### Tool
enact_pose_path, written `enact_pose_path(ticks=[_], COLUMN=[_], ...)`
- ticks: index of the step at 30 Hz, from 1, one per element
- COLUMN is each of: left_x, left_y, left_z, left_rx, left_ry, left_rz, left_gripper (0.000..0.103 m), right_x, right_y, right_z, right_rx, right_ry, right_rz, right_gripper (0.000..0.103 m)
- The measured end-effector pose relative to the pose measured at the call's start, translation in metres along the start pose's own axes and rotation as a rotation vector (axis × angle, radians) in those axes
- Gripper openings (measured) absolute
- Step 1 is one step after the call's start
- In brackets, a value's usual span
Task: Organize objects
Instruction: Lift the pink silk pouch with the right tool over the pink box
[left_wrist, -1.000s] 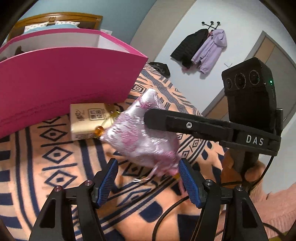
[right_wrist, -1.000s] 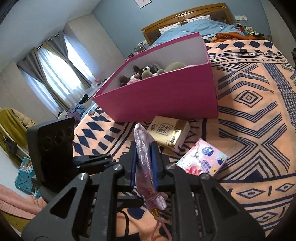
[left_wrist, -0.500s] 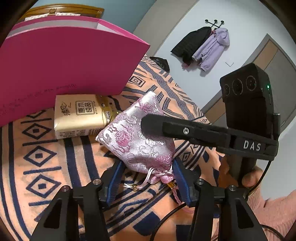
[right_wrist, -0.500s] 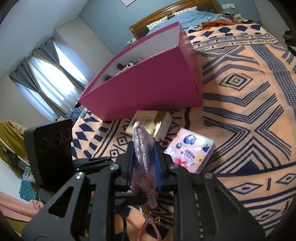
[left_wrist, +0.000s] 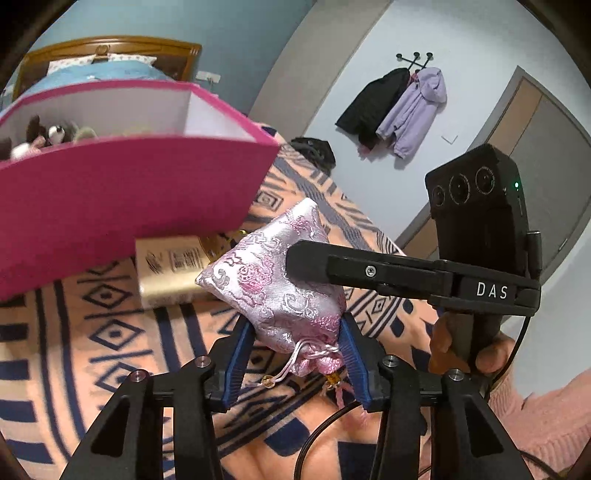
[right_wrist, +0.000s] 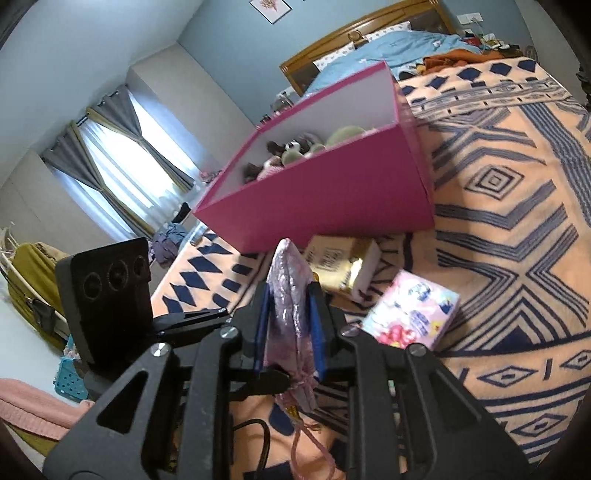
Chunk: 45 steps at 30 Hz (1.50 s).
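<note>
A pink and silver silk drawstring pouch (left_wrist: 273, 288) hangs above the patterned bedspread. My right gripper (right_wrist: 289, 295) is shut on its upper part, and its finger (left_wrist: 332, 266) crosses the left wrist view. My left gripper (left_wrist: 296, 325) is closing its jaws around the pouch's gathered neck, and both blue pads touch the fabric. The cords and beads dangle below. Behind stands an open magenta box (right_wrist: 332, 199) holding plush toys (right_wrist: 295, 151).
A tan carton (right_wrist: 332, 258) lies on the bedspread (right_wrist: 517, 240) against the box's front wall. A pink printed tissue pack (right_wrist: 413, 314) lies to its right. A person's hand (left_wrist: 480, 350) holds the right gripper's handle. Coats hang on the far wall.
The left jaws have narrowed from wide apart to touching the pouch's neck. The left view rose a little, so the box's inside shows. The right gripper kept its hold.
</note>
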<state>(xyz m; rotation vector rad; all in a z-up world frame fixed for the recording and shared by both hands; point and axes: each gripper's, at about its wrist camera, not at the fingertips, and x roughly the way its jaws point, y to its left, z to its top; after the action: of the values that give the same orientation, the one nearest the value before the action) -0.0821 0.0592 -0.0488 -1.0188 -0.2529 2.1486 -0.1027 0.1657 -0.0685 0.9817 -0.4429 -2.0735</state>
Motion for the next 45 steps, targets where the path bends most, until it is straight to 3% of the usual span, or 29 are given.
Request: enact_pose_path(ticks=[24,45], left_x=[-0.043,-0.05], left_y=[-0.004,0.017], left_z=[0.078,0.154], left_rx=[0.1,0.058], left_ry=[-0.131,-0.192], left_rz=[0.077,0.102], left_gripper=[0.047,0.047], right_x=[-0.005,0.004], right_y=[0.03,0.036], right_z=[0.076,0.155], right_rx=[-0.061,-0.129], right_ry=[-0.102,-0.16], right_rz=[0.089,0.067], right_gripper=[0.023,0.023])
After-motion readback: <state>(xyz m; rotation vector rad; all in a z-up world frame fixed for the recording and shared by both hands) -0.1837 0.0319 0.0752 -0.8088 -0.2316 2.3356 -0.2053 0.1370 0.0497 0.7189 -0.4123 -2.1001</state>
